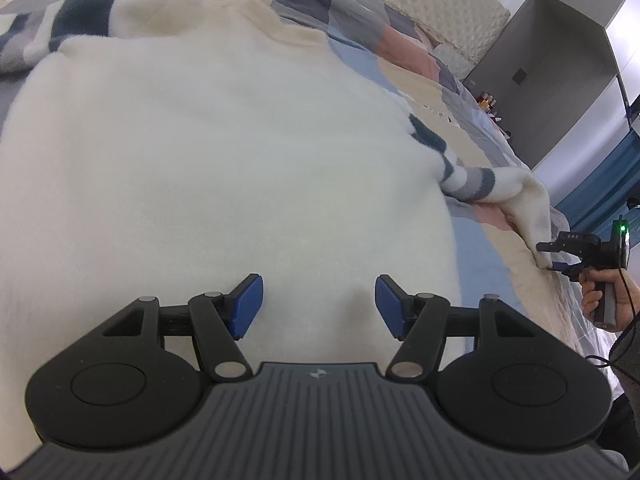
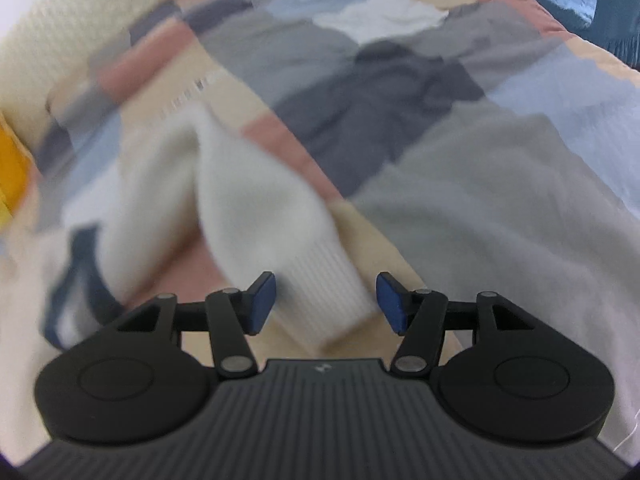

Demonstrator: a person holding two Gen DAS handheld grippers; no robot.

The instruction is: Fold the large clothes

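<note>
Cream sweater (image 1: pixel 224 152) spread flat on patchwork quilt (image 1: pixel 472 240), fills frame centre. Soft, fluffy, limp; will sag.

L gripper (image 1: pixel 319 305) jaws apart, empty, over hem.

R gripper (image 2: pixel 326 303) jaws apart astride ribbed cuff (image 2: pixel 332 300), pads not pressing. Best hold: cuff rib, firmer.

Sweater (image 1: pixel 224 152) on quilt (image 1: pixel 472 240), sleeve (image 1: pixel 480 180) rightward

cream sweater (image 1: pixel 224 168) flat on patchwork quilt (image 1: pixel 472 248), open left gripper (image 1: pixel 319 306) above its hem
</note>
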